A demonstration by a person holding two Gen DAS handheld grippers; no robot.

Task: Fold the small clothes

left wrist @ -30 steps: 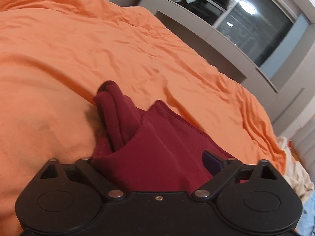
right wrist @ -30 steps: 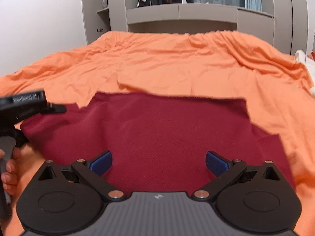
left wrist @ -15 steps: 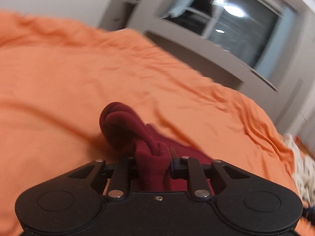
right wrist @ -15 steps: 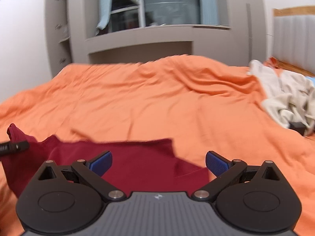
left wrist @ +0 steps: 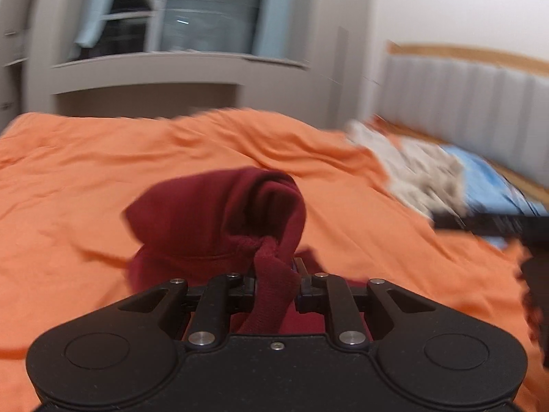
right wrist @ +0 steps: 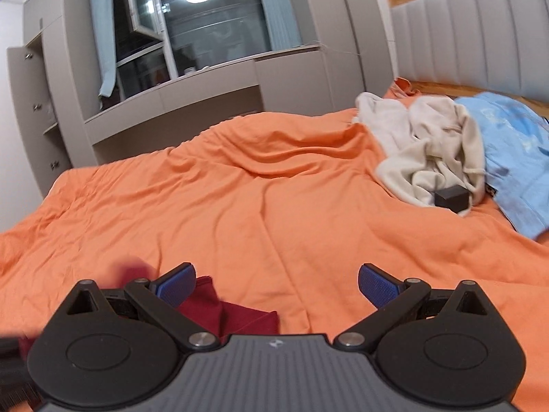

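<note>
My left gripper (left wrist: pixel 277 283) is shut on a bunched part of the dark red garment (left wrist: pixel 212 219) and holds it up over the orange bed cover (left wrist: pixel 103 158); the cloth hangs in a thick roll in front of the fingers. My right gripper (right wrist: pixel 276 283) is open and empty, with blue pads (right wrist: pixel 375 283) wide apart. In the right wrist view a corner of the red garment (right wrist: pixel 226 316) lies on the cover just below the left finger.
A heap of cream clothes (right wrist: pixel 429 137) and a light blue garment (right wrist: pixel 514 151) lie at the right by the grey headboard (right wrist: pixel 463 34). A small black box (right wrist: pixel 451 199) sits by the heap. Grey cabinets (right wrist: pixel 206 86) and a window stand behind the bed.
My left gripper closed on the red garment and lifted it, swinging right. My right gripper stayed open and turned right, away from the garment toward the clothes heap.
</note>
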